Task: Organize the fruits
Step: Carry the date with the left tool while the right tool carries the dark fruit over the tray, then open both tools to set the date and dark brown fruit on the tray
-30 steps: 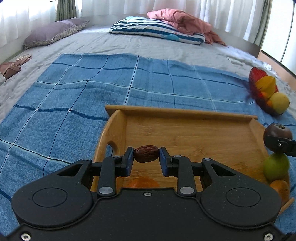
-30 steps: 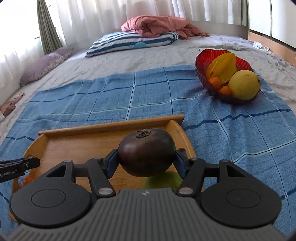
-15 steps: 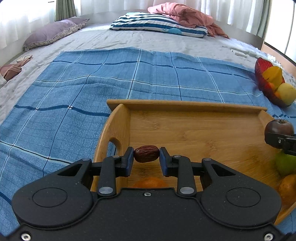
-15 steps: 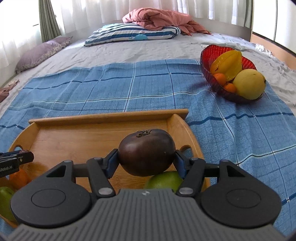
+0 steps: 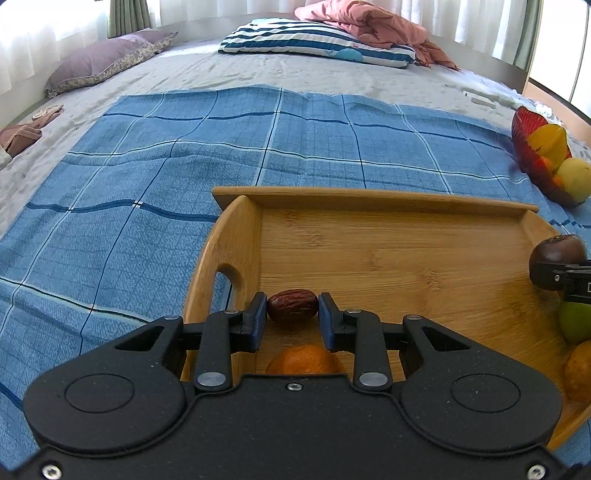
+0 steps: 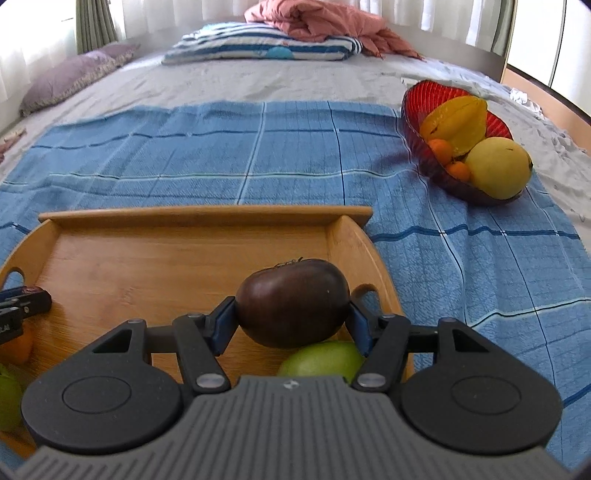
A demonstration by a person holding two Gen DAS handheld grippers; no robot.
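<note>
My left gripper (image 5: pixel 292 314) is shut on a small brown-red date (image 5: pixel 292 305), held over the left end of the wooden tray (image 5: pixel 369 199). An orange fruit (image 5: pixel 301 360) lies in the tray below it. My right gripper (image 6: pixel 291 319) is shut on a dark purple tomato (image 6: pixel 292 301) over the tray's right end (image 6: pixel 207 214), above a green fruit (image 6: pixel 321 362). The tomato also shows at the right in the left wrist view (image 5: pixel 556 253). A red bowl (image 6: pixel 413 99) on the cloth at far right holds a star fruit (image 6: pixel 456 120), a yellow fruit (image 6: pixel 496 168) and small oranges.
The tray sits on a blue checked cloth (image 5: pixel 184 155) spread on a grey bed. A striped pillow (image 5: pixel 314 44), a pink blanket (image 6: pixel 325 20) and a purple pillow (image 5: pixel 99 61) lie at the far side. More fruits (image 5: pixel 576 325) lie in the tray's near right corner.
Both grippers have tilted and shifted slightly over the tray, keeping their fruits. The bowl and the far bed now appear farther off in the left wrist view.
</note>
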